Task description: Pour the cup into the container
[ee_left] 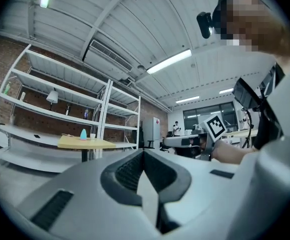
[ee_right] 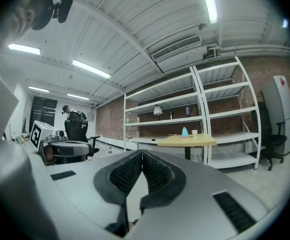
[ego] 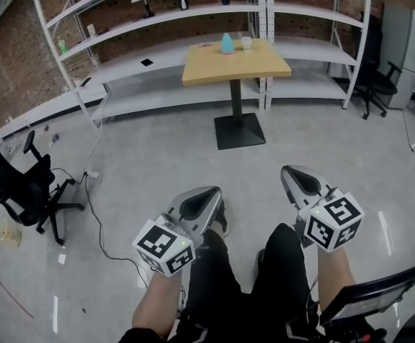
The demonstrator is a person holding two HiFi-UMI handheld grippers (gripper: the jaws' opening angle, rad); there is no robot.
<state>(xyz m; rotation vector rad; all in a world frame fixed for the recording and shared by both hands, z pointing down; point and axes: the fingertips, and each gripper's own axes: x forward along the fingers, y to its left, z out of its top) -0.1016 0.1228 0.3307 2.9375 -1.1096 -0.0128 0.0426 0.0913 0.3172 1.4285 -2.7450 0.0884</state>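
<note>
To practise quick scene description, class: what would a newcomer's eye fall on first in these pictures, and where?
Two grey grippers with black-and-white marker cubes fill the head view's foreground: the left gripper and the right gripper, both shut and empty. Far ahead stands a small wooden table carrying a blue container and a pale cup, in front of white shelves.

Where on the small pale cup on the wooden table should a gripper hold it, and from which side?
Probably the side wall near mid-height, coming level from the near-right side. The cup stands upright near the far edge of the table, and the blue container stands close on its left in the head view. It is too far away to judge finer detail.
</note>
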